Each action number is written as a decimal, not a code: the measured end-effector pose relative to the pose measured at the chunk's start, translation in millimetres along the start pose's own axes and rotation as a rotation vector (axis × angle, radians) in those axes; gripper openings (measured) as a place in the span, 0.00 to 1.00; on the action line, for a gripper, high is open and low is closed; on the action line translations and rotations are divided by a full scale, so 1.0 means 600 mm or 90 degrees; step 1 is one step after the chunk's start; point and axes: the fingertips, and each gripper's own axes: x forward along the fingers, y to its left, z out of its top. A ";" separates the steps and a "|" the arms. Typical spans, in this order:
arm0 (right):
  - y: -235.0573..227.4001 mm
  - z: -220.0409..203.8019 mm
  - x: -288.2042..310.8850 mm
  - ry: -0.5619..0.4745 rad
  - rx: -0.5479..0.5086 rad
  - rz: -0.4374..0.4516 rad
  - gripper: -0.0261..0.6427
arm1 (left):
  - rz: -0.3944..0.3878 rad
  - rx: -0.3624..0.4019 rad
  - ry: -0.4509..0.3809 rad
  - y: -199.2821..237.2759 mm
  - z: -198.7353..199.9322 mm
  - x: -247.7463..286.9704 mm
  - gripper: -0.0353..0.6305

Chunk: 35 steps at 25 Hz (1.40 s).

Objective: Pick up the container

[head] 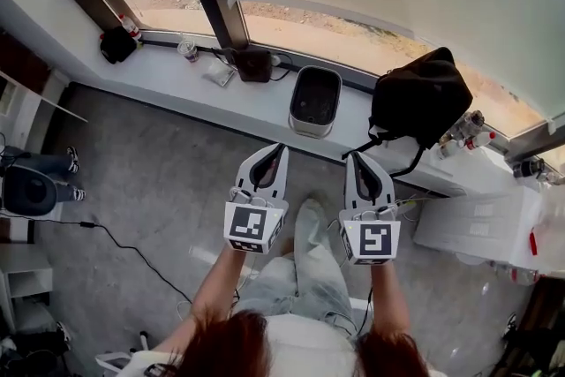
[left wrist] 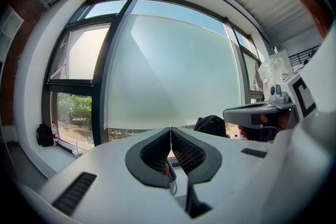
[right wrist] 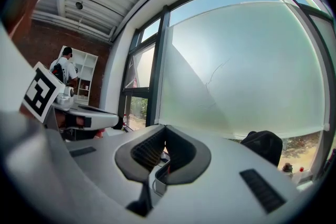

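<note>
A dark grey rectangular container (head: 315,100) with a light rim stands open on the white window sill (head: 168,75), ahead of both grippers. In the head view my left gripper (head: 279,148) and right gripper (head: 355,156) are held side by side over the grey floor, short of the sill, both pointing toward it. Each one has its jaws pressed together with nothing between them. The left gripper view shows the left gripper (left wrist: 170,130) shut against the window glass. The right gripper view shows the right gripper (right wrist: 165,128) shut too. The jaws hide the container in both gripper views.
A black bag (head: 419,97) sits on the sill right of the container, with small bottles (head: 468,132) beyond it. Left of the container lie a dark box (head: 253,64), a plastic cup (head: 187,47) and a small black pouch (head: 116,44). A cable (head: 132,250) crosses the floor.
</note>
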 end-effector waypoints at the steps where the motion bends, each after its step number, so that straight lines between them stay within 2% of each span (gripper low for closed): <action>1: -0.002 -0.010 0.011 0.000 -0.002 0.002 0.07 | 0.000 -0.001 0.001 0.002 -0.009 0.010 0.08; 9: -0.031 -0.103 0.095 0.017 -0.013 0.008 0.07 | 0.000 -0.017 0.009 0.015 -0.093 0.105 0.08; 14: -0.041 -0.173 0.151 0.045 -0.002 0.018 0.07 | 0.019 -0.038 0.020 0.046 -0.162 0.152 0.08; 21: -0.036 -0.307 0.202 0.099 0.010 0.048 0.08 | 0.046 -0.062 0.058 0.093 -0.276 0.197 0.08; 26: -0.038 -0.391 0.232 0.134 0.009 0.063 0.08 | 0.043 -0.059 0.091 0.098 -0.361 0.226 0.08; 35: -0.032 -0.516 0.284 0.185 0.017 0.084 0.08 | 0.053 -0.086 0.132 0.124 -0.493 0.279 0.08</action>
